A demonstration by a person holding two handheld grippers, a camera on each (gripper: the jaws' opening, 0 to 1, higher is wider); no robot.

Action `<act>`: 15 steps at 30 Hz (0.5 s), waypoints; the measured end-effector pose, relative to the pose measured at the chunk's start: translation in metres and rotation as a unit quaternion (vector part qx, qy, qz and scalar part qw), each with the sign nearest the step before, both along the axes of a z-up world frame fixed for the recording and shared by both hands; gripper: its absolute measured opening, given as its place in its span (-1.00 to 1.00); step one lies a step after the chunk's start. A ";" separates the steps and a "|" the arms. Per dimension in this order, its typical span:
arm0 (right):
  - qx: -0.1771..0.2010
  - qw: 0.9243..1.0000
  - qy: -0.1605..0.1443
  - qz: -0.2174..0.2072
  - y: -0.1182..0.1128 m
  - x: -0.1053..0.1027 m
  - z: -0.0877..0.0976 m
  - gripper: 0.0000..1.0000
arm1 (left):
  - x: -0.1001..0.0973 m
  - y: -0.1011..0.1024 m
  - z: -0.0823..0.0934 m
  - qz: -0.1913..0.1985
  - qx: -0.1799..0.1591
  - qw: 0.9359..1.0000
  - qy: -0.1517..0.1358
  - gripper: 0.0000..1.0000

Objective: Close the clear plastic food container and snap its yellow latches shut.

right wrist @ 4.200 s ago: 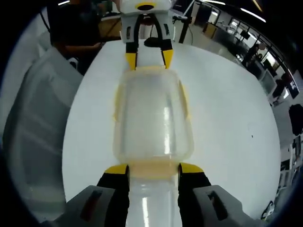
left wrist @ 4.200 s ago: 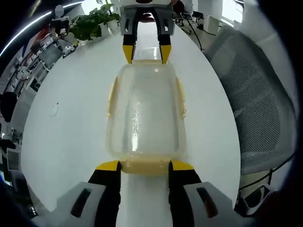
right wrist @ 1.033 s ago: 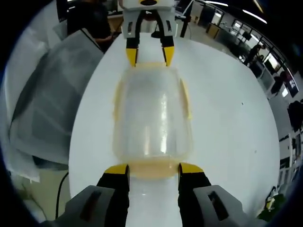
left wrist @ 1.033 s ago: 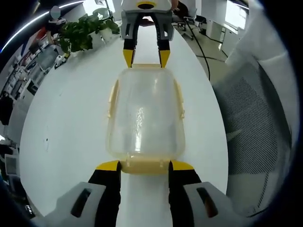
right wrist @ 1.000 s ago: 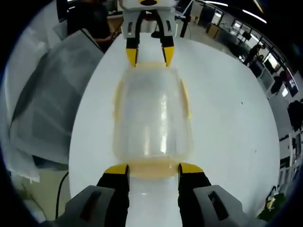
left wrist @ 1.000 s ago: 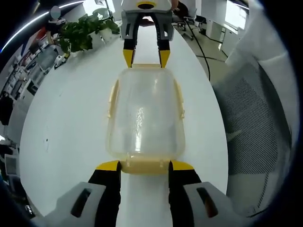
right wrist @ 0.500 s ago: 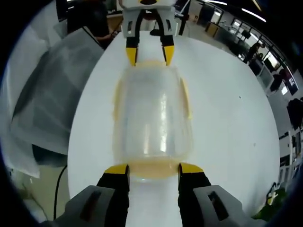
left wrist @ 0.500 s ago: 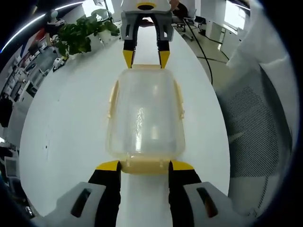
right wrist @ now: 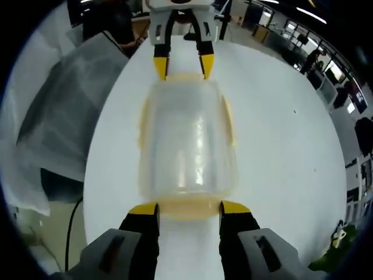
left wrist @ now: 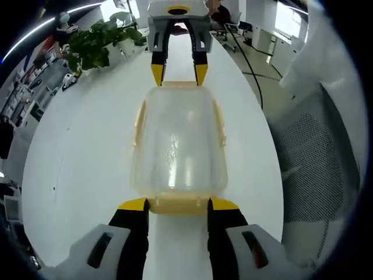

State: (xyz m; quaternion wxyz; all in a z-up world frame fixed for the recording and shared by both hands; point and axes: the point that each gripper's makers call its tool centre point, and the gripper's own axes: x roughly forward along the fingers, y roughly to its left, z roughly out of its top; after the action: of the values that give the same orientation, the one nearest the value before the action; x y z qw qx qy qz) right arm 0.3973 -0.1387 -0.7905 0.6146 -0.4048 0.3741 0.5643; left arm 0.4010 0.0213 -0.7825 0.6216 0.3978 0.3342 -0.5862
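The clear plastic food container (left wrist: 178, 140) has its lid on and lies lengthwise between my two grippers over the white table (left wrist: 81, 151). My left gripper (left wrist: 178, 204) is shut on the yellow end latch (left wrist: 178, 206) nearest it. At the far end the right gripper (left wrist: 178, 73) grips the opposite latch. In the right gripper view the container (right wrist: 187, 140) runs away from my right gripper (right wrist: 189, 208), shut on its near yellow latch (right wrist: 189, 209), to the left gripper (right wrist: 182, 67). The yellow side latches (left wrist: 137, 119) (left wrist: 222, 123) lie against the container's long sides.
A potted plant (left wrist: 96, 44) stands at the table's far left end. A grey mesh chair (left wrist: 317, 169) sits past the table's edge in the left gripper view, and it is the chair (right wrist: 55, 111) in the right gripper view. A person in dark clothes (right wrist: 111, 23) is behind.
The background has swung a little in both views, while the container stays fixed between both grippers. Both grips are unchanged.
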 end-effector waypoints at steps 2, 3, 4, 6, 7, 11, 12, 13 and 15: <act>0.001 1.000 0.004 -0.002 -0.002 -0.001 -0.001 -0.23 | 0.000 -0.002 -0.001 -0.002 0.000 1.000 0.001 -0.24; 0.001 1.000 0.005 -0.002 -0.002 -0.001 -0.002 -0.23 | 0.000 -0.002 -0.001 -0.003 0.000 1.000 0.002 -0.24; 0.000 1.000 0.005 -0.002 -0.003 -0.001 -0.002 -0.23 | -0.001 -0.003 -0.002 -0.003 0.000 1.000 0.003 -0.24; 0.000 1.000 0.008 -0.004 -0.005 -0.002 -0.003 -0.23 | -0.001 -0.005 -0.003 -0.005 0.000 1.000 0.003 -0.23; 0.000 1.000 0.010 -0.005 -0.005 -0.003 -0.004 -0.23 | -0.001 -0.005 -0.003 -0.006 -0.001 1.000 0.004 -0.23; -0.003 1.000 0.017 -0.009 -0.008 -0.004 -0.008 -0.23 | -0.001 -0.008 -0.007 -0.008 0.000 1.000 0.006 -0.23; -0.002 1.000 0.019 -0.011 -0.007 -0.004 -0.008 -0.23 | -0.001 -0.008 -0.007 -0.009 0.001 1.000 0.006 -0.23; -0.001 1.000 0.020 -0.013 -0.007 -0.004 -0.009 -0.23 | -0.001 -0.008 -0.008 -0.008 0.003 1.000 0.009 -0.23; 0.000 1.000 0.022 -0.013 -0.007 -0.004 -0.008 -0.23 | 0.000 -0.008 -0.008 -0.009 0.002 1.000 0.010 -0.23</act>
State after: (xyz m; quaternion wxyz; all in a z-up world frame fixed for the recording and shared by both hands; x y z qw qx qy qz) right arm 0.3930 -0.1460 -0.7985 0.6135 -0.3875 0.3927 0.5650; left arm 0.4008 0.0137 -0.7907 0.6124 0.3959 0.3381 -0.5949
